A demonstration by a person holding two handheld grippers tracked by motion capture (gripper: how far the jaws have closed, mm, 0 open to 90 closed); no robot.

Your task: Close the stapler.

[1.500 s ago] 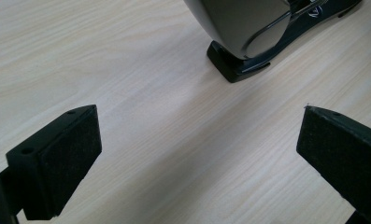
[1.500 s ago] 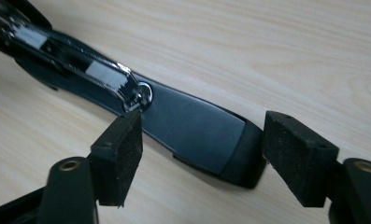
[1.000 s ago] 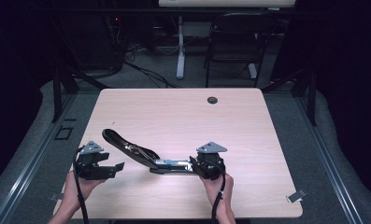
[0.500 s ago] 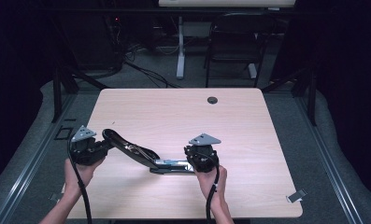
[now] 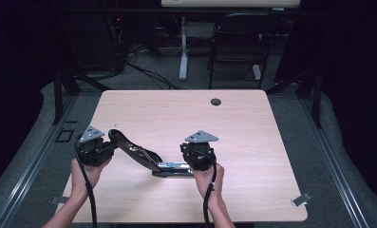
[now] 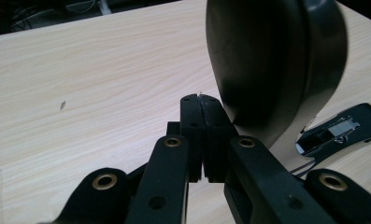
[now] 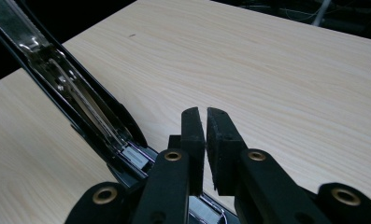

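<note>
A black stapler (image 5: 141, 156) lies swung open on the wooden table (image 5: 252, 156), its silver magazine (image 7: 80, 107) facing up. My left gripper (image 5: 105, 144) hovers at the stapler's raised rounded end (image 6: 267, 65), which stands just right of the jaws. Its jaws (image 6: 201, 100) have just been closing and the pads now meet with nothing between them. My right gripper (image 5: 194, 148) is above the stapler's other end. Its jaws (image 7: 205, 112) stand shut to a hairline gap, holding nothing, with the magazine running off to their left.
A round cable hole (image 5: 216, 101) sits near the table's far edge. Beyond the table are a chair (image 5: 233, 52), a desk leg (image 5: 183, 52) and cables on the floor. Bits of tape (image 5: 301, 199) lie on the floor at the right.
Both hands rose and moved away from me; the left gripper went up beside the stapler's raised end, the right shifted left over the other end. The stapler stayed put.
</note>
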